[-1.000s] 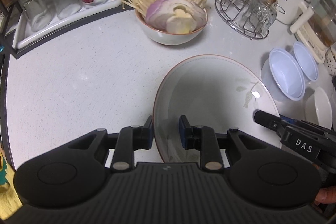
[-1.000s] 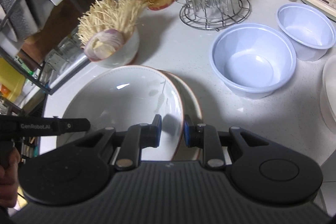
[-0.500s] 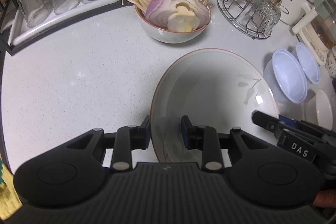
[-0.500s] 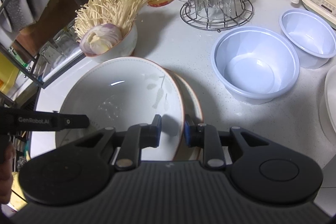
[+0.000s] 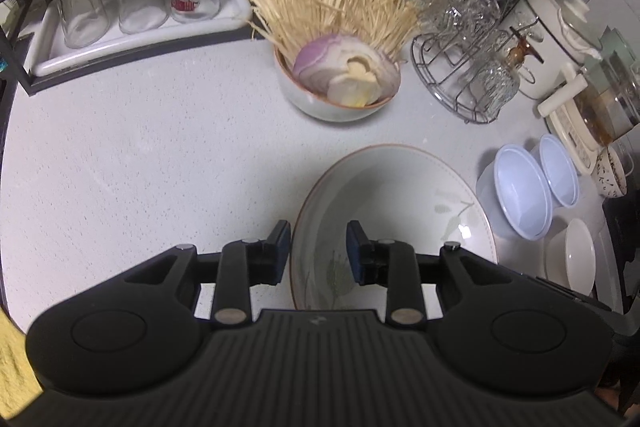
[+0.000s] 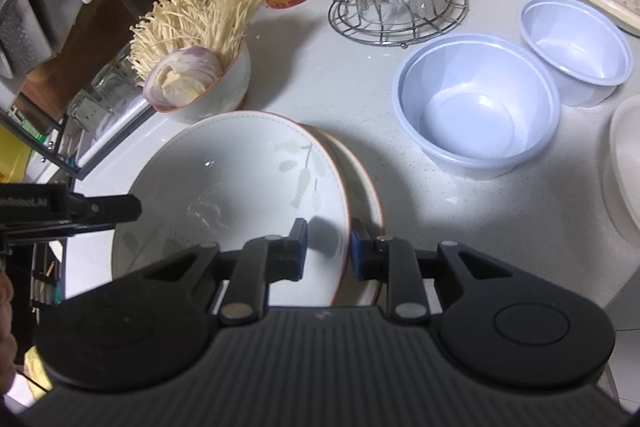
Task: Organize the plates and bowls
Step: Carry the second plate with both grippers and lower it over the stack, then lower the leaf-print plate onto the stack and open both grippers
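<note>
since the earlier frame the left hand-held gripper [image 5: 318, 247] has been opening its jaws; they now stand released, one on each side of the upper plate [image 6: 240, 195] rim, not pressing it. the right hand-held gripper [image 6: 329, 247] is clenched on the opposite rim, holding this plate tilted above the lower plate [image 6: 366, 187] on the white tabletop [image 5: 140, 155]. farther away stand two pale blue bowls [image 6: 476, 107] and the bowl of mushrooms [image 5: 336, 95].
</note>
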### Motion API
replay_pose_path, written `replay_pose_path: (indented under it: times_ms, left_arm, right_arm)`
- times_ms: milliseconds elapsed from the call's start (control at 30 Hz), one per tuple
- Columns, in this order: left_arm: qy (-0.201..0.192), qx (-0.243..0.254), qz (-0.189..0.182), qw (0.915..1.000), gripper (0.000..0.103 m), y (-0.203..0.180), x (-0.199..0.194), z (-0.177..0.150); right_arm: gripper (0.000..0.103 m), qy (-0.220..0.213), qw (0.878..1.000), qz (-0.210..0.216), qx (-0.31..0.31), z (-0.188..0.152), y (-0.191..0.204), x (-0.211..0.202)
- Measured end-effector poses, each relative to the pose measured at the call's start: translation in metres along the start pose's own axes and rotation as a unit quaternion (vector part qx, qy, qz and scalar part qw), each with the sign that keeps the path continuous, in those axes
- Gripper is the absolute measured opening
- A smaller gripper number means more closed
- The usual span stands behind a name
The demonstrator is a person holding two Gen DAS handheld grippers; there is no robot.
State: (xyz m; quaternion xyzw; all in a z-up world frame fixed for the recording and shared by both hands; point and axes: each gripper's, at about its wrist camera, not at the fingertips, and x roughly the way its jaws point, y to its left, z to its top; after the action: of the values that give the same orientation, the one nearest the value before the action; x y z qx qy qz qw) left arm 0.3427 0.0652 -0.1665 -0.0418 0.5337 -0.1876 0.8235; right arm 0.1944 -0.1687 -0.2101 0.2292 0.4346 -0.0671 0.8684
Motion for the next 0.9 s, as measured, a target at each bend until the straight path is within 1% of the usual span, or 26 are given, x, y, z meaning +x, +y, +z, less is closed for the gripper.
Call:
replay_pose_path:
  times_ms: [67, 133, 200, 300, 367, 400, 467, 567, 900]
  left_arm:
    - [-0.006, 0.002, -0.004, 1.0, 0.037, -0.003, -0.005, 0.001]
    - [-0.016, 0.005, -0.003, 0.9998, 0.04, -0.007, -0.012, 0.003]
    - [-0.026, 0.01, -0.003, 0.9996, 0.047, -0.011, -0.018, 0.005]
    - [-0.035, 0.024, 0.004, 0.9991, 0.048, -0.018, -0.027, 0.008]
    - [-0.042, 0.036, 0.009, 0.9985, 0.051, -0.023, -0.033, 0.008]
    - [-0.045, 0.04, 0.011, 0.9981, 0.052, -0.025, -0.036, 0.008]
    - [-0.049, 0.049, 0.011, 0.9975, 0.053, -0.03, -0.041, 0.007]
    - [-0.052, 0.052, 0.007, 0.9973, 0.053, -0.036, -0.048, 0.006]
    - [-0.065, 0.067, 0.005, 0.9957, 0.055, -0.056, -0.079, -0.005]
  right_arm:
    - [0.026, -0.005, 1.0, -0.007, 0.005, 0.0, -0.001, -0.004]
    - [0.026, -0.012, 1.0, -0.014, 0.007, 0.002, -0.001, -0.01]
    - [0.026, -0.018, 1.0, -0.019, 0.007, 0.003, -0.001, -0.014]
    - [0.026, -0.029, 0.999, -0.029, 0.008, 0.004, 0.0, -0.023]
    - [0.026, -0.043, 0.998, -0.05, -0.001, 0.006, 0.003, -0.03]
    - [0.026, -0.051, 0.997, -0.051, -0.005, 0.006, 0.004, -0.034]
    - [0.026, -0.064, 0.997, -0.038, -0.004, 0.009, 0.004, -0.044]
    - [0.026, -0.08, 0.996, -0.041, -0.013, 0.013, 0.008, -0.057]
    - [0.026, -0.108, 0.994, -0.021, -0.025, 0.02, 0.02, -0.104]
